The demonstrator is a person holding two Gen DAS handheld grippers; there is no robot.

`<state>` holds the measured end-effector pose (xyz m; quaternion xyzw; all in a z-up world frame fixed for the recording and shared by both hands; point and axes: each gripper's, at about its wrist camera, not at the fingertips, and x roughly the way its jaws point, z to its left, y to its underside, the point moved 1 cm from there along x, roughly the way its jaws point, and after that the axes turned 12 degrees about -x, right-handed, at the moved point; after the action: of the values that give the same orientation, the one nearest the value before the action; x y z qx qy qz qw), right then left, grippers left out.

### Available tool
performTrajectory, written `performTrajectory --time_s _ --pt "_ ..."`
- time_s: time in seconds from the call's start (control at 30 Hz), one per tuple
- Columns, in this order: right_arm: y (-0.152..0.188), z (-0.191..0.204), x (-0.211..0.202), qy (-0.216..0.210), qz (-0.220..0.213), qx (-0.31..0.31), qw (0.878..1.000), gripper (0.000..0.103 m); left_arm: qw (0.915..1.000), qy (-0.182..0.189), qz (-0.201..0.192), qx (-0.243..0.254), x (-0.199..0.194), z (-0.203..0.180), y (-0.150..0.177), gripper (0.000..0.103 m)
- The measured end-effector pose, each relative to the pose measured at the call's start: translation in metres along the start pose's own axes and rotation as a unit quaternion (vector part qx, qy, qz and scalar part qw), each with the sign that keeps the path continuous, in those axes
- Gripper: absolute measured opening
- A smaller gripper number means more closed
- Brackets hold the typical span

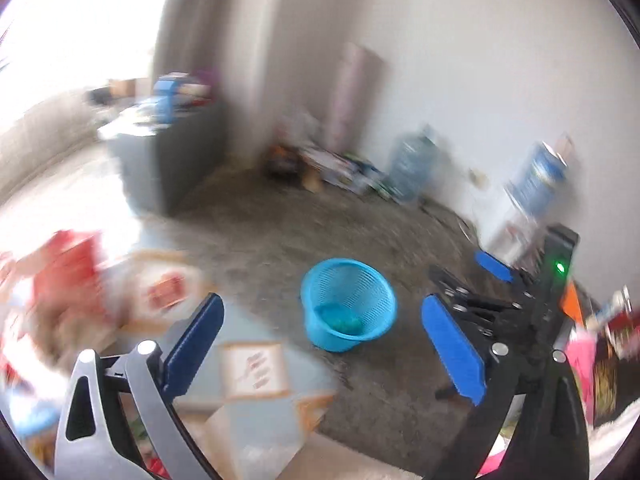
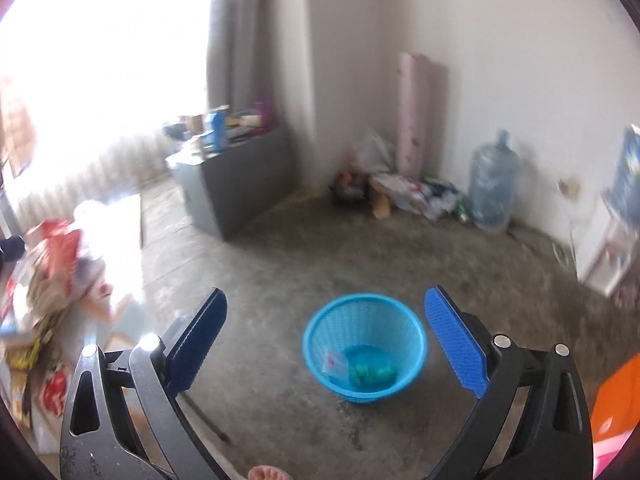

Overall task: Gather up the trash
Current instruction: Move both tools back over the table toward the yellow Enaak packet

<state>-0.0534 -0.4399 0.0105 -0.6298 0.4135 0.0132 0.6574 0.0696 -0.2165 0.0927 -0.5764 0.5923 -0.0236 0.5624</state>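
Observation:
A light-blue mesh basket (image 1: 348, 304) (image 2: 364, 348) stands on the bare concrete floor. In it lie a green crumpled thing (image 2: 372, 372) (image 1: 340, 322) and a small clear bag with a red spot (image 2: 334, 362). My left gripper (image 1: 324, 346) hangs above and before the basket, its jaws wide apart and empty. My right gripper (image 2: 326, 344) is also high over the floor, open, with the basket framed between its blue pads (image 2: 454, 344). One blue pad (image 1: 494, 266) and the black body of the right gripper show at the right of the left wrist view.
A cluttered table with red packets (image 1: 68, 276) (image 2: 56, 256) and cards (image 1: 252, 368) lies to the left. Farther off stand a grey cabinet (image 2: 236, 184), a pink roll (image 2: 416, 116), a corner rubbish pile (image 2: 404, 192) and a water jug (image 2: 494, 188).

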Motion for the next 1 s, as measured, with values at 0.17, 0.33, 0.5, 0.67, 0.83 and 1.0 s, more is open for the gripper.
performTrajectory --time_s 0.17,0.33,0.5,0.67,0.83,1.0 --pt "-0.012 0.036 -0.021 -0.071 -0.027 -0.052 0.996 0.095 0.9919 -0.071 -0.067 -0.082 -0.085 0.071 0.019 0.098" --pt "-0.015 0.074 -0.039 -0.157 -0.073 -0.066 0.983 0.095 0.9709 -0.146 -0.123 -0.145 -0.157 0.131 0.051 0.098" --pt "-0.016 0.121 -0.043 -0.228 -0.057 -0.102 0.967 0.095 0.9588 -0.179 -0.139 -0.172 -0.19 0.166 0.092 0.097" --pt "-0.005 0.162 -0.051 -0.292 -0.021 -0.112 0.949 0.09 0.9569 -0.2 -0.122 -0.171 -0.181 0.176 0.124 0.097" --pt "-0.002 0.186 -0.051 -0.322 0.016 -0.114 0.94 0.079 0.9634 -0.194 -0.087 -0.163 -0.153 0.18 0.146 0.094" --pt "0.0 0.201 -0.041 -0.334 0.046 -0.114 0.935 0.076 0.9669 -0.195 -0.05 -0.156 -0.121 0.181 0.163 0.093"
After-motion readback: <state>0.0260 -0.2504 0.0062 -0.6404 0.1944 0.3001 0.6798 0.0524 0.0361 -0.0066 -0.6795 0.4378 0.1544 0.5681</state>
